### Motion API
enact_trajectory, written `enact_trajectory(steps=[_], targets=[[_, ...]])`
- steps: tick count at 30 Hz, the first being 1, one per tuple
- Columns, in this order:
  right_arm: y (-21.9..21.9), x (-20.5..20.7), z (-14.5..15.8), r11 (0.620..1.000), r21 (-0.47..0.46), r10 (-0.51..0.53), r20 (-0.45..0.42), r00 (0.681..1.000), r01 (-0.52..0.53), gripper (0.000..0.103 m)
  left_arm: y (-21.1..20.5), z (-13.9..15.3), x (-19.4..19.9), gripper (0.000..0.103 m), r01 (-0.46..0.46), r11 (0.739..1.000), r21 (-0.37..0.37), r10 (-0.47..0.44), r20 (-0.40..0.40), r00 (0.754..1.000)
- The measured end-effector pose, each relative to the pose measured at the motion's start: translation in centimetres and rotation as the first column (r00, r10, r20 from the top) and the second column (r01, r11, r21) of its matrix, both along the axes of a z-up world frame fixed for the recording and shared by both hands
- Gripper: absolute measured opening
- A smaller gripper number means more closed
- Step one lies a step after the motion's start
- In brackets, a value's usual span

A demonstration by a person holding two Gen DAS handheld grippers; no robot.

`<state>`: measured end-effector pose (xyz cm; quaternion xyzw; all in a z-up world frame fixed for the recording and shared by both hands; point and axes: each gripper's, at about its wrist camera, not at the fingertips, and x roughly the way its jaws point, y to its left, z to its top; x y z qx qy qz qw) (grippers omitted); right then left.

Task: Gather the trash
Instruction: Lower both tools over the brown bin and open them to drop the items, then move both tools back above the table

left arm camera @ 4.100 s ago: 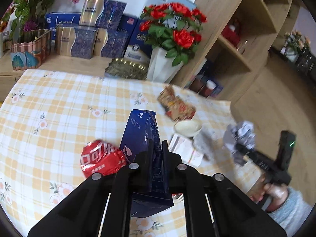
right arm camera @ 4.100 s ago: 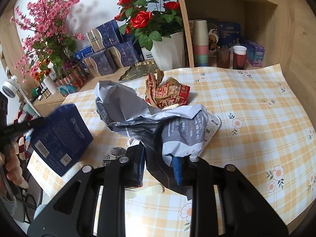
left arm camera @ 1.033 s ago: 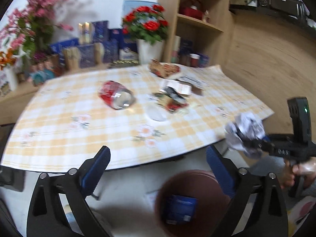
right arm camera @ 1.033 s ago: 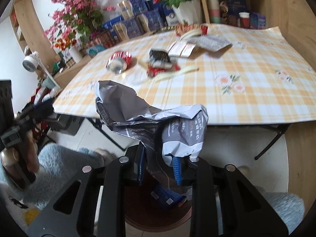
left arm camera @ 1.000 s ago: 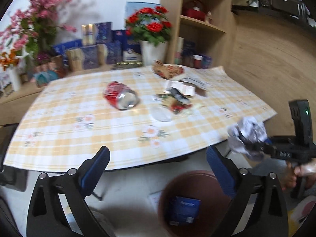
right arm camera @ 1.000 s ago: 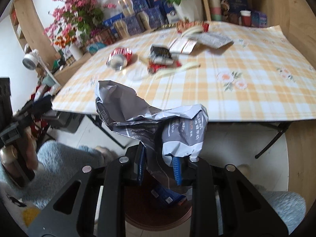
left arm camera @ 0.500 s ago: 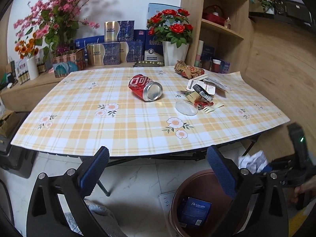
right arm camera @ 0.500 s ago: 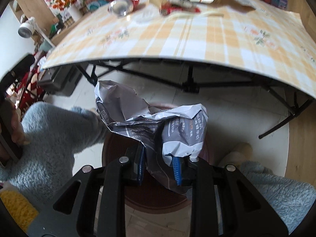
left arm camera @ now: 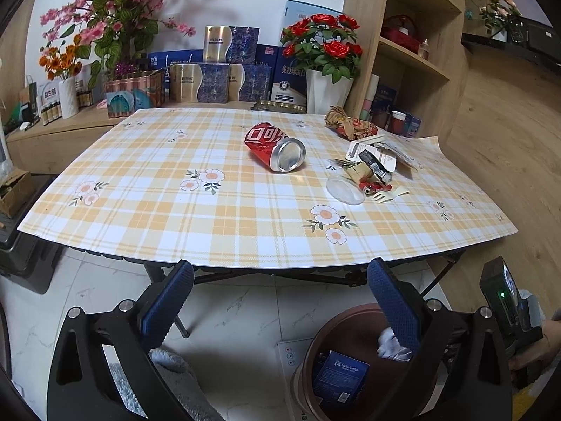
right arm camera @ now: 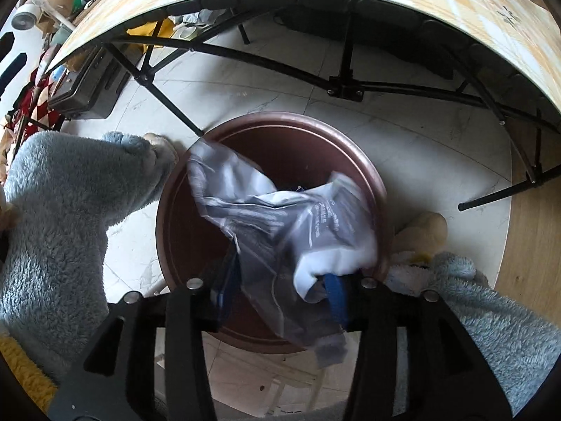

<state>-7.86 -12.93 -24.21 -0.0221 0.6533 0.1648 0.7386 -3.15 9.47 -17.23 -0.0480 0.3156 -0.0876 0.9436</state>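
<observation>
The right gripper (right arm camera: 280, 291) points down over the brown bin (right arm camera: 357, 161). Its jaws have just been opening, and the crumpled gray bag (right arm camera: 280, 217) is between them, looking blurry. The blue pads (right arm camera: 335, 293) no longer seem to squeeze it, so I think the bag is dropping. Most of the bag hangs over the mouth of the bin, but one corner reaches out to the rim on the side near the fuzzy blue sleeve (right arm camera: 70, 210).

The left gripper (left arm camera: 280, 301) is beside the bin with its jaws spread wide and nothing in them. In its view a blue box (left arm camera: 340, 375) already lies inside the bin.

What could go wrong? The bag is big and puffy. It could catch on the rim of the bin and flop onto the floor (left arm camera: 245, 308). It could also stick to a pad and get pulled back up when the hand lifts. A slipper (right arm camera: 426, 229) sits just beside the bin, so a bump could tip it.

Up on the bench (left arm camera: 140, 182), well away from the bin, more trash waits: a squashed red can (left arm camera: 273, 145), a clear lid (left arm camera: 345, 191) and a pile of wrappers (left arm camera: 371, 165). The can is round and could roll off when grabbed.
</observation>
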Motion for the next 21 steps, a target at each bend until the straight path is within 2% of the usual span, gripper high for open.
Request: enact_trajectory(steps=[1,4,7,14,21], targets=[[0.0,0.0,0.2,1.000,0.000,0.000,0.002,1.000,0.000,0.065,0.0,0.0,0.0,0.097,-0.002,1.000,0.000,0.002,-0.001,1.000],[-0.2,0.3,0.8,1.000,0.003,-0.006,0.040,0.999,0.006,0.088,0.1,0.0,0.1,0.097,-0.006,1.000,-0.004,0.006,-0.003,1.000],[-0.9,0.7,2.2,1.000,0.022,-0.015,0.094,0.995,0.013,0.096,0.2,0.0,0.2,0.097,-0.006,1.000,-0.010,0.006,-0.009,1.000],[-3.2,2.2,7.0,0.996,0.057,-0.076,0.266,0.961,0.063,0.097,0.4,0.5,1.0,0.097,-0.017,0.999,-0.030,0.017,-0.011,1.000],[-7.0,4.2,11.8,0.986,0.065,-0.164,0.431,0.888,0.150,0.097,0.2,1.7,2.3,0.097,-0.025,1.000,-0.013,0.025,0.005,1.000]])
